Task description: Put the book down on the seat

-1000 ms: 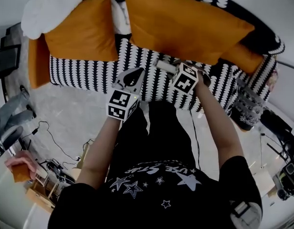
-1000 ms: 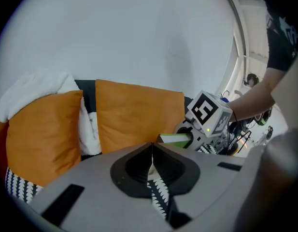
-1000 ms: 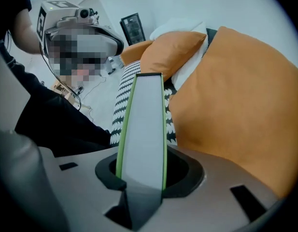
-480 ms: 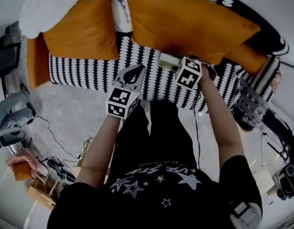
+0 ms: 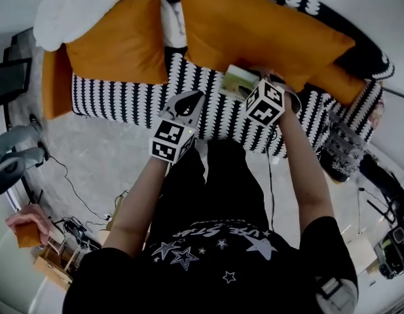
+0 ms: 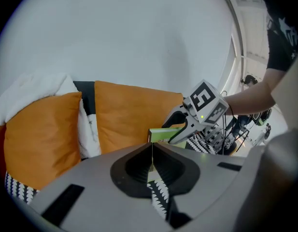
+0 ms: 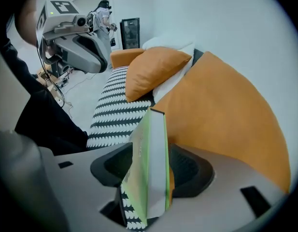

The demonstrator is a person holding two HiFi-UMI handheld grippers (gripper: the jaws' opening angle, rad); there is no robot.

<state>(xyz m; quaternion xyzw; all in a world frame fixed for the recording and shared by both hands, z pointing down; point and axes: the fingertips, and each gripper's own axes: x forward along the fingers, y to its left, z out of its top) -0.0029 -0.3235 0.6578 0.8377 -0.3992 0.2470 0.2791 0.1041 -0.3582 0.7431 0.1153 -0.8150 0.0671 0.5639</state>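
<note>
The green-covered book [image 5: 238, 82] lies over the black-and-white patterned sofa seat [image 5: 123, 97], just in front of the big orange back cushion [image 5: 260, 31]. My right gripper [image 5: 246, 87] reaches over the seat with its jaws opening. In the right gripper view the book [image 7: 151, 163] stands between the jaws, with a gap on each side. The left gripper view shows the book [image 6: 157, 136] in front of the orange cushion. My left gripper [image 5: 187, 102] hovers at the seat's front edge, shut and empty, its jaw tips meeting [image 6: 151, 151].
A second orange cushion [image 5: 116, 41] and a white pillow [image 5: 71, 8] lean at the sofa's left end. A wire basket [image 5: 342, 146] stands on the floor at the right. An office chair [image 5: 12, 162], cables and another person's hand [image 5: 28, 231] are at the left.
My right gripper has carried the book forward toward the orange back cushion. More of the book's cover now shows past the gripper. My left gripper has barely moved.
</note>
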